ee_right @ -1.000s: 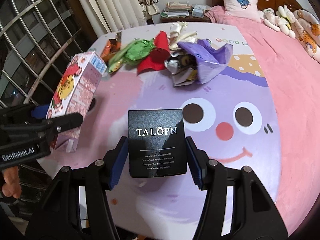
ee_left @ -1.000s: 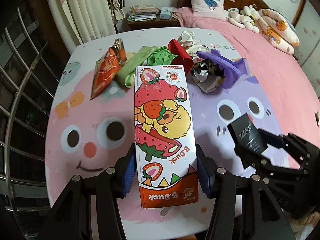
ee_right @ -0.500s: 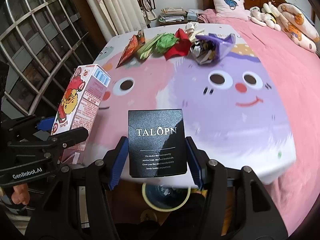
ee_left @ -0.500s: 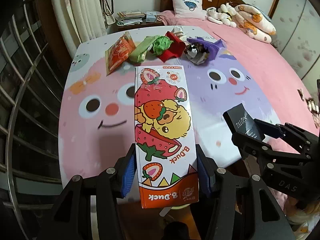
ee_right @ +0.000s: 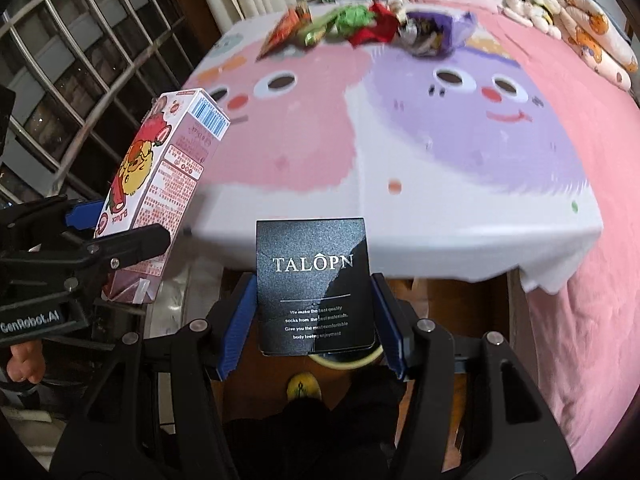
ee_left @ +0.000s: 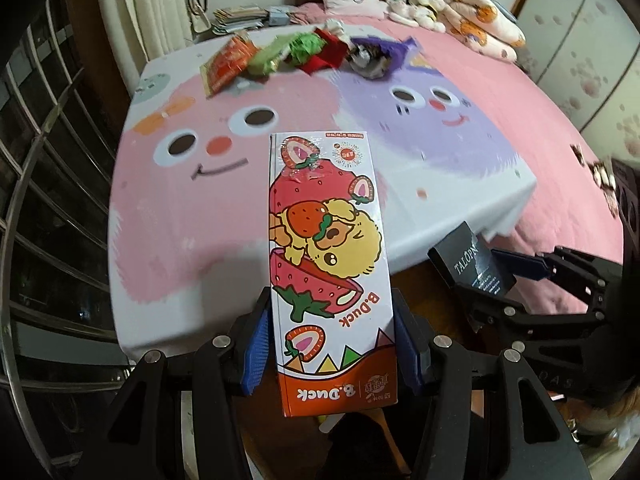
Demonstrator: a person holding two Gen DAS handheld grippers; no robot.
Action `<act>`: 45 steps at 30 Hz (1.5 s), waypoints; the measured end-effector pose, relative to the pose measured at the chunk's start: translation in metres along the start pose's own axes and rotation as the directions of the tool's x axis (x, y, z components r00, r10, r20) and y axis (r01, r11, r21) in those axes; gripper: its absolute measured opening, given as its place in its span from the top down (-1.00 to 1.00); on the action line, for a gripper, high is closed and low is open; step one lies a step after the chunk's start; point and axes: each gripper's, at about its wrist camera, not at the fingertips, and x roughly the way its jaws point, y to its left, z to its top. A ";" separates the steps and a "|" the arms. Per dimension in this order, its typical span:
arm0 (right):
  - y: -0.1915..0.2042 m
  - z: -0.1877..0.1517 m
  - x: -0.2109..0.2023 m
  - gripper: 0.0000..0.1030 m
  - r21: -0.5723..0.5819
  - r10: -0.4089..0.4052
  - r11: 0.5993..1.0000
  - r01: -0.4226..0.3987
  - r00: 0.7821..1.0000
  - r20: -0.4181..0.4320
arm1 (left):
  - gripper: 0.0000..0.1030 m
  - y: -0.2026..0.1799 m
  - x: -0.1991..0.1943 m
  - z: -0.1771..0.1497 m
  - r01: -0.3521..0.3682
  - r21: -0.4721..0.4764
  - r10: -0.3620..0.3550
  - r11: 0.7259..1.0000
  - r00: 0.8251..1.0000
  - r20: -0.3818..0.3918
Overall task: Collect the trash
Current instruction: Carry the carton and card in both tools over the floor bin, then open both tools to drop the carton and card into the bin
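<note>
My left gripper [ee_left: 332,344] is shut on a tall strawberry B.Duck carton [ee_left: 328,264], held off the table's near edge; the carton also shows in the right wrist view [ee_right: 160,188]. My right gripper [ee_right: 312,320] is shut on a black TALOPN box [ee_right: 314,286], also past the near edge; the box shows at the right of the left wrist view [ee_left: 470,262]. More trash lies in a row at the table's far edge: an orange snack bag [ee_left: 228,62], green wrappers [ee_left: 292,50], a red wrapper [ee_left: 328,54] and a purple bag with foil [ee_left: 380,54].
The table has a pink and purple cartoon-face cloth [ee_left: 248,184]. A round bin rim [ee_right: 348,360] shows on the floor below the black box. A metal window grille [ee_left: 36,160] is at the left, a pink bed [ee_left: 540,92] at the right.
Both grippers have pulled back from over the table to beyond its near edge, still holding the carton and the black box. The table trash looks farther away.
</note>
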 end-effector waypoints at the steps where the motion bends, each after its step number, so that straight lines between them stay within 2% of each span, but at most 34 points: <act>1: -0.002 -0.005 0.003 -0.04 0.007 0.002 1.000 -0.002 1.000 -0.012 | -0.05 -0.003 0.004 -0.008 0.004 0.009 -0.004 1.000 1.000 -0.012; 12: -0.042 -0.065 0.067 -0.04 0.127 0.053 0.991 -0.032 0.985 -0.163 | -0.05 -0.035 0.062 -0.076 0.038 0.062 -0.029 0.997 0.989 -0.145; 19: -0.076 -0.096 0.136 -0.05 0.210 0.082 0.977 -0.032 0.968 -0.238 | -0.05 -0.042 0.141 -0.105 0.036 0.023 -0.029 0.999 0.967 -0.252; 24: -0.104 -0.112 0.194 -0.06 0.286 0.098 0.958 -0.018 0.959 -0.267 | -0.06 -0.041 0.205 -0.118 0.030 0.021 -0.023 0.999 0.956 -0.292; 33: -0.129 -0.129 0.283 -0.11 0.370 0.143 0.929 -0.026 0.946 -0.293 | -0.09 -0.041 0.290 -0.119 -0.008 0.001 0.008 1.000 0.956 -0.293; 34: -0.131 -0.130 0.289 -0.18 0.379 0.144 0.925 -0.024 0.946 -0.291 | -0.14 -0.041 0.298 -0.119 -0.014 -0.003 0.013 1.000 0.955 -0.295; 36: -0.135 -0.132 0.297 -0.26 0.395 0.147 0.918 -0.026 0.949 -0.278 | -0.51 -0.041 0.304 -0.119 -0.029 -0.008 0.026 1.000 0.958 -0.286; 37: -0.137 -0.133 0.299 -0.27 0.397 0.148 0.918 -0.029 0.951 -0.272 | -0.57 -0.041 0.307 -0.119 -0.038 -0.017 0.032 0.999 0.961 -0.275; 41: -0.137 -0.135 0.302 -0.29 0.376 0.139 0.926 -0.027 0.952 -0.274 | -0.60 -0.034 0.310 -0.119 -0.063 -0.050 0.048 0.997 0.964 -0.262; 45: -0.130 -0.134 0.295 -0.29 0.328 0.126 0.944 -0.034 0.956 -0.264 | -0.60 -0.026 0.301 -0.119 -0.089 -0.068 0.073 0.994 0.975 -0.211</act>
